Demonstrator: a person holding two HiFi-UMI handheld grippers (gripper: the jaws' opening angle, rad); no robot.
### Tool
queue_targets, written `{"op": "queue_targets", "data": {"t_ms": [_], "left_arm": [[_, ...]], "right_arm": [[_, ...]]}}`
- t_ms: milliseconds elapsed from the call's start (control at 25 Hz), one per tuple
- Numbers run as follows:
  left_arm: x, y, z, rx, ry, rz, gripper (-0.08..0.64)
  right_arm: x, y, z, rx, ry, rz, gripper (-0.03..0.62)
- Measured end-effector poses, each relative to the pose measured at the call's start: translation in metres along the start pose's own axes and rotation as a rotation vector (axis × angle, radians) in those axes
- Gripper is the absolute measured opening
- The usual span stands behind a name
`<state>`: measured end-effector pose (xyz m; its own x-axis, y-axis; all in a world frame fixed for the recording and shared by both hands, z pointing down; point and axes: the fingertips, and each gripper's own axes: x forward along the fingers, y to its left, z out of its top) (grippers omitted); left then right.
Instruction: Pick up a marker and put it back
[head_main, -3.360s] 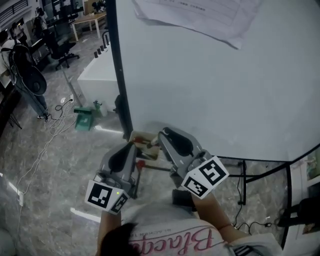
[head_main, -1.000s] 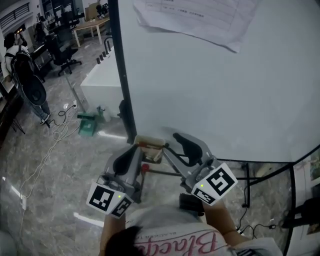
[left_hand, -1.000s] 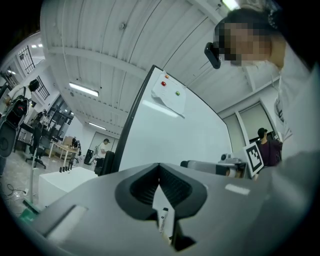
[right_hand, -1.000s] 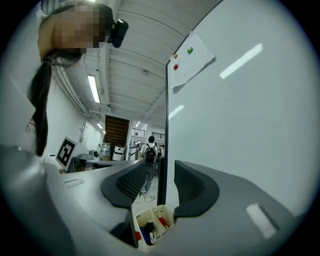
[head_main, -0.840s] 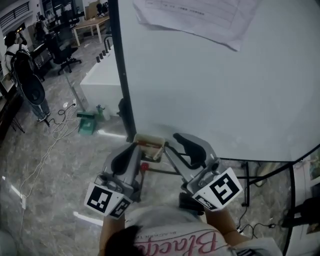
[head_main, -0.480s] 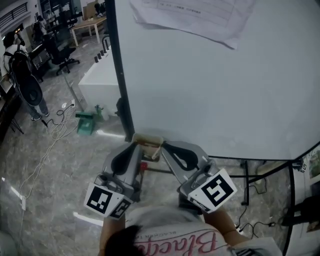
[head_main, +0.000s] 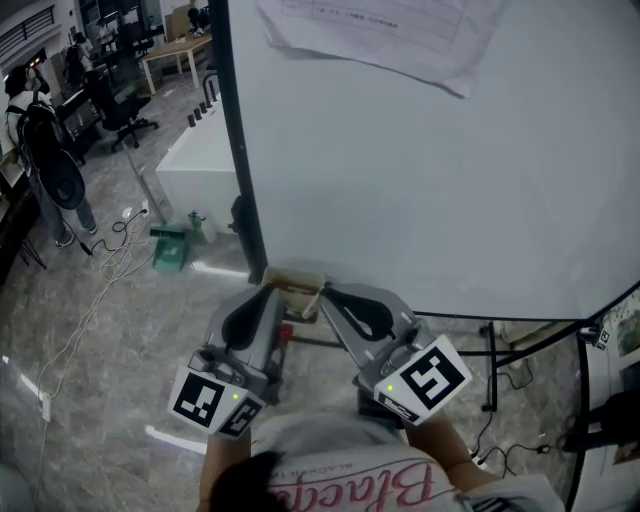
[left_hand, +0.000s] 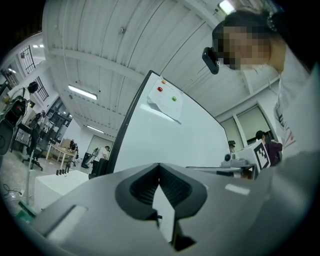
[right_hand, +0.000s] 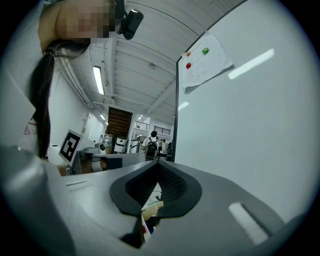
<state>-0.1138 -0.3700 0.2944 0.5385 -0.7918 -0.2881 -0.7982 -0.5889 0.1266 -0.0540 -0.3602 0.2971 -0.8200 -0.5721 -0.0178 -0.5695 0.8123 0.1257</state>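
A small cream tray (head_main: 292, 282) hangs at the lower left corner of the whiteboard (head_main: 430, 190). What lies in it is too small to tell in the head view. My left gripper (head_main: 267, 291) points at the tray from below, shut, with nothing between its pads (left_hand: 159, 166). My right gripper (head_main: 325, 291) is beside it, tips just right of the tray, and it is shut too. In the right gripper view its pads (right_hand: 158, 162) meet with nothing between them. Through the gap under them I see the tray (right_hand: 151, 204) with red and blue bits (right_hand: 145, 229).
A paper sheet (head_main: 385, 30) is pinned high on the whiteboard with magnets (right_hand: 205, 50). The board's black frame post (head_main: 238, 160) runs down its left edge. A white counter (head_main: 200, 150), a green object (head_main: 168, 246), cables and a fan (head_main: 55, 160) are on the floor at left.
The right gripper's jaws have closed from wide open to shut, with nothing in them, and it has shifted a little left toward the tray. The left gripper has stayed put.
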Motion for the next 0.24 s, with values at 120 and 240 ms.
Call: {"op": "queue_targets", "data": {"t_ms": [120,240], "left_arm": [[0.0001,-0.0004,-0.0006,0.001,0.002,-0.002,0.0],[0.0005,-0.0011,-0.0006,0.003,0.004,-0.005,0.0]], "right_arm": [[0.0016,0.002,-0.0009,-0.003,0.003,0.009,0.001],[0.0021,0.0041,-0.0022,-0.001,0.006,0.017,0.0]]}}
